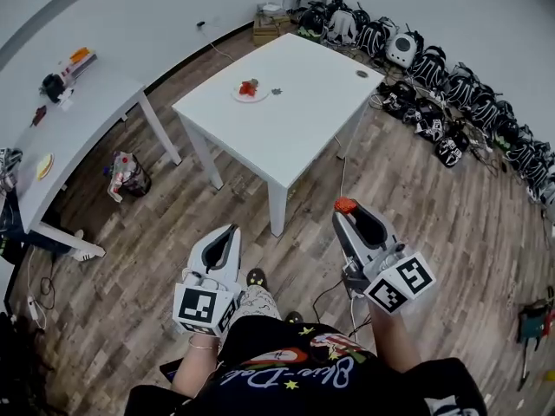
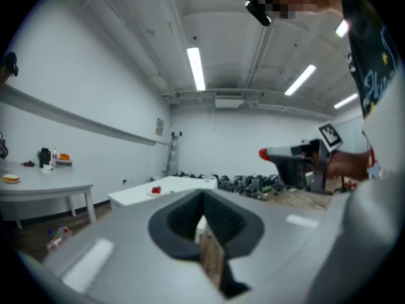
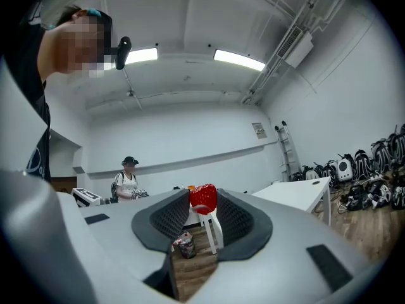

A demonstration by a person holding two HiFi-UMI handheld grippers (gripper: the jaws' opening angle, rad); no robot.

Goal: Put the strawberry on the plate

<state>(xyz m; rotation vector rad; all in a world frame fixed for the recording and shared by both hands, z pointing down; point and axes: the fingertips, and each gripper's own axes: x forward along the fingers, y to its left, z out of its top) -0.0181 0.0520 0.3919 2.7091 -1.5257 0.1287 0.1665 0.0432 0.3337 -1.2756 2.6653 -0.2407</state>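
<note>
A white rectangular table (image 1: 303,111) stands on brown wood-plank flooring (image 1: 451,232) in a white-walled room, with black backpacks (image 1: 460,85) lined along one wall. On the table lies a small round white plate (image 1: 239,96) carrying something red. Well apart from it, the grey plastic right gripper (image 3: 204,209) pinches a glossy red strawberry (image 3: 204,198) between ribbed black pads. The left gripper (image 1: 232,230) is closed, with nothing inside.

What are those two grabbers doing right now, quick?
Left gripper: closed, fingers together, nothing between them.
Right gripper: closed on a strawberry.
</note>
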